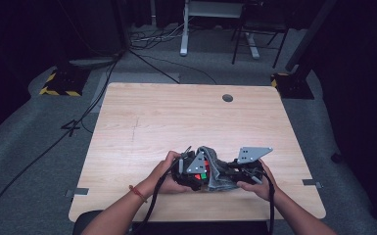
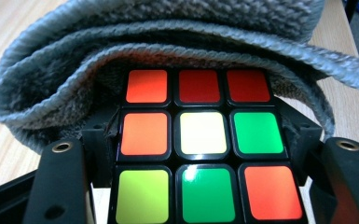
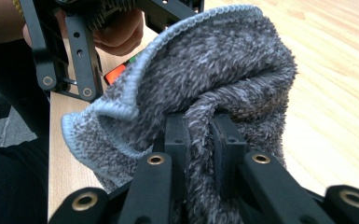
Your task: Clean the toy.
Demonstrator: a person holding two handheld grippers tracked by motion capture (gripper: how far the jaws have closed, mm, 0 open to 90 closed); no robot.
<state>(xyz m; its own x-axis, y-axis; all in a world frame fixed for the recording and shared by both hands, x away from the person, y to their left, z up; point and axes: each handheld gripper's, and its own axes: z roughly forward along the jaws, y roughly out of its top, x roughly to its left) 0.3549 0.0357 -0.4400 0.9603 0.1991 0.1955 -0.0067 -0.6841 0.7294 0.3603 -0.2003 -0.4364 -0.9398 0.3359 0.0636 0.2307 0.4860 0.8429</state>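
A scrambled Rubik's cube point(image 2: 200, 144) with red, orange, green and yellow stickers sits between the jaws of my left gripper point(image 2: 200, 140), which is shut on its sides. A fluffy grey cloth point(image 2: 158, 51) drapes over the cube's far edge. My right gripper point(image 3: 200, 123) is shut on a bunched fold of that cloth point(image 3: 224, 65). In the right gripper view a sliver of the cube point(image 3: 116, 72) peeks out under the cloth's hem. From the high view, both grippers meet near the table's front middle: the left gripper point(image 1: 196, 171), the cube point(image 1: 204, 175), the cloth point(image 1: 216, 164) and the right gripper point(image 1: 232, 171).
The wooden table point(image 1: 176, 117) has a round cable hole point(image 1: 227, 98) at its far edge. Cables point(image 1: 93, 107) run over the grey floor at the left. Yellow-and-black striped stand feet point(image 1: 61, 83) and desk legs point(image 1: 185, 29) stand beyond the table.
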